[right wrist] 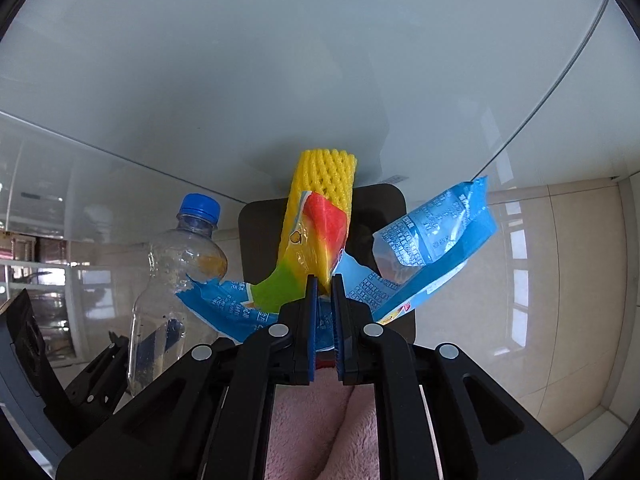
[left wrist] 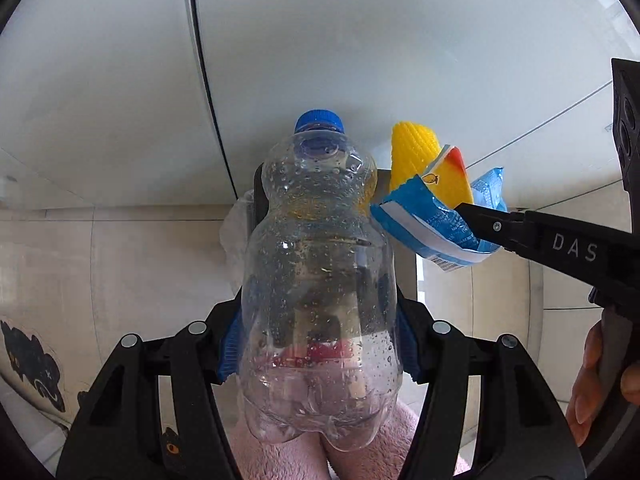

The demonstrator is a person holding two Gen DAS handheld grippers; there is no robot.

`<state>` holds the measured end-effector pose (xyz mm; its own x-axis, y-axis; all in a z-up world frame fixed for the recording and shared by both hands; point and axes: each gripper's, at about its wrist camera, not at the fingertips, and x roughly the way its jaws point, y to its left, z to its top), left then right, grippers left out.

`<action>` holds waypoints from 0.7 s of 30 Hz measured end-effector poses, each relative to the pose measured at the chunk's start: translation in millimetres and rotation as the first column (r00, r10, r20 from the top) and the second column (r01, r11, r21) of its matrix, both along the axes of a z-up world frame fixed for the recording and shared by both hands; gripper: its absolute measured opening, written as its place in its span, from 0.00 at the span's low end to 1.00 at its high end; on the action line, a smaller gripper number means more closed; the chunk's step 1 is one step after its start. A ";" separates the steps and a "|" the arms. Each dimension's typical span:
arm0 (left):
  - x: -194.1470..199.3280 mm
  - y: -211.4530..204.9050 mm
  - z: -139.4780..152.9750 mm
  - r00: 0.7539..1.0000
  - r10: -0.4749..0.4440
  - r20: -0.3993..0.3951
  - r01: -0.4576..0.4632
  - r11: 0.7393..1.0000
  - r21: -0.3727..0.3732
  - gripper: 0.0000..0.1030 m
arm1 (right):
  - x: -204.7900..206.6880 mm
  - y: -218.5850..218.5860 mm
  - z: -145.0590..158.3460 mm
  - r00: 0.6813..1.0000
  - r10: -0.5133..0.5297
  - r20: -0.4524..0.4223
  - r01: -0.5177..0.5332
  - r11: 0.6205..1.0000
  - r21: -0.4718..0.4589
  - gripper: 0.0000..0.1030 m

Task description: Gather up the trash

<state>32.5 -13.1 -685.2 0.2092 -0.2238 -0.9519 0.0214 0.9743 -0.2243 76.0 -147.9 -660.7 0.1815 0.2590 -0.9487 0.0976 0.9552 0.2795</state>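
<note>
My left gripper [left wrist: 318, 344] is shut on a clear plastic bottle [left wrist: 320, 280] with a blue cap, held upright in the air. The bottle also shows at the left of the right wrist view [right wrist: 168, 280]. My right gripper [right wrist: 324, 300] is shut on a blue snack wrapper [right wrist: 432, 248] together with a yellow foam fruit net [right wrist: 320, 184]. In the left wrist view the right gripper [left wrist: 472, 216] holds the wrapper [left wrist: 420, 224] and the net [left wrist: 412, 148] just right of the bottle.
A dark square bin opening [right wrist: 376, 216] lies below and behind the held trash. White cabinet panels [left wrist: 320, 40] fill the background. Beige floor tiles [right wrist: 560, 280] lie to the right. A pink fuzzy cloth [right wrist: 320, 432] is under both grippers.
</note>
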 end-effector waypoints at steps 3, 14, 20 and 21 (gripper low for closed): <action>-11.3 8.0 -6.6 1.000 -0.007 -0.012 0.007 1.000 -0.001 0.57 | 4.4 -7.8 -5.5 0.999 -0.024 -0.023 0.025 1.000 0.017 0.11; -9.7 1.0 6.8 1.000 -0.022 0.015 0.022 1.000 0.010 0.81 | 7.0 -14.6 5.2 0.998 -0.063 -0.003 0.063 0.997 0.042 0.49; -11.4 2.2 17.9 0.998 -0.025 0.049 0.024 0.999 0.026 0.81 | 7.2 -12.6 16.8 0.998 -0.054 0.019 0.053 0.998 0.045 0.49; -12.4 2.9 20.1 0.998 -0.025 0.054 0.024 0.999 0.026 0.81 | 7.8 -8.7 18.8 0.998 -0.053 0.023 0.052 0.998 0.046 0.49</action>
